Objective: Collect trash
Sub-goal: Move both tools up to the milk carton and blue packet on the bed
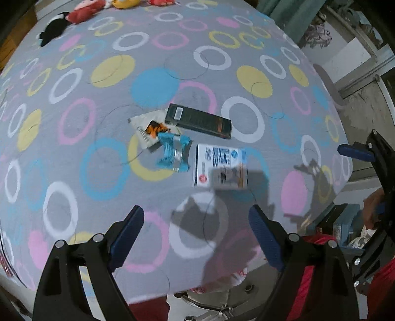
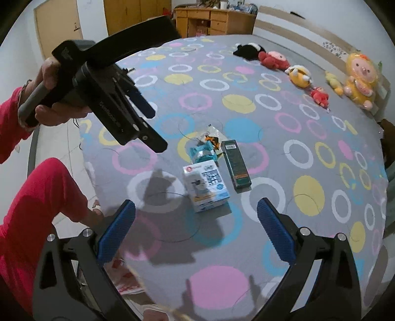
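Note:
Several pieces of trash lie together on the bed's ring-patterned sheet (image 1: 98, 103): a white and blue carton (image 1: 220, 166), a long dark box (image 1: 198, 121), a crumpled blue wrapper (image 1: 174, 154) and a flat white packet with an orange picture (image 1: 150, 128). The same carton (image 2: 206, 189), dark box (image 2: 235, 164), blue wrapper (image 2: 203, 151) and packet (image 2: 209, 137) show in the right wrist view. My left gripper (image 1: 196, 233) is open and empty, hovering short of the carton. My right gripper (image 2: 196, 228) is open and empty, also just short of the carton.
Plush toys (image 2: 359, 79) line the far side of the bed; some show in the left wrist view (image 1: 84, 11). The bed edge is close below both grippers. A bag with boxes (image 1: 345, 227) sits off the bed's edge. A wooden desk (image 2: 214, 21) stands beyond.

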